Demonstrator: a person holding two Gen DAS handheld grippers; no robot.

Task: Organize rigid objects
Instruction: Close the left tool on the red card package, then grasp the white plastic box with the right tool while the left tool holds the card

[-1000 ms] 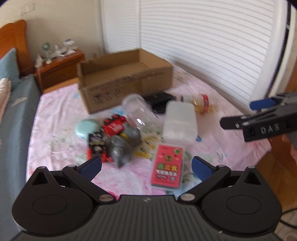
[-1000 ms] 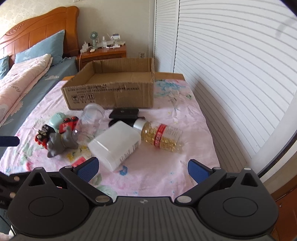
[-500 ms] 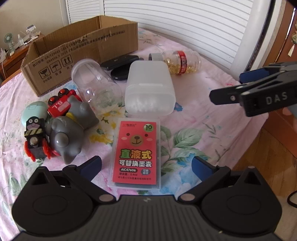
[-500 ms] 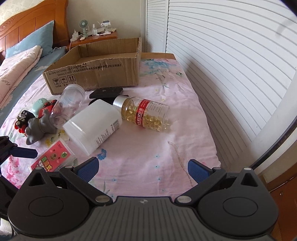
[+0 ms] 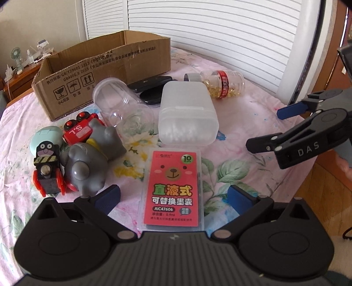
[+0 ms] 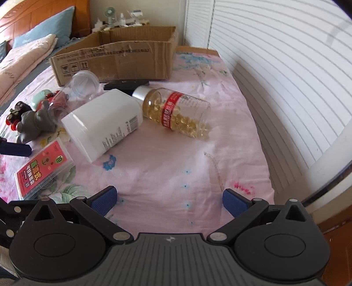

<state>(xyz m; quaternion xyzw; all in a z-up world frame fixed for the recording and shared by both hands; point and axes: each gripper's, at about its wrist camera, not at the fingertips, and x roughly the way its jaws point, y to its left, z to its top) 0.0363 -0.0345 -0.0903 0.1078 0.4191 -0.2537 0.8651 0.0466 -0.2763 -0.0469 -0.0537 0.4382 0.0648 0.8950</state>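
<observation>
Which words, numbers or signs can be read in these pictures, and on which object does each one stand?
"DAS": side of the black right gripper.
"S.L": red toy car.
"10", "AIC47606", "直液式", "可替换墨囊": flat red-labelled plastic refill case.
"GB/T29601 2013", "GB4806.9 2023", handling pictograms: brown cardboard box.
Red-banded clear capsule bottle and white plastic container: print too small.

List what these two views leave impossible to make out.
- Inside of the cardboard box: both views, hidden by its own front wall.
- Black objects before the box: both views, mostly covered by the clear jar and white container, so what they are is unclear.
- Mint green object: left view, partly behind the toys.
- Nightstand items: too small.
- Left claw and right claw: open, nothing held.
</observation>
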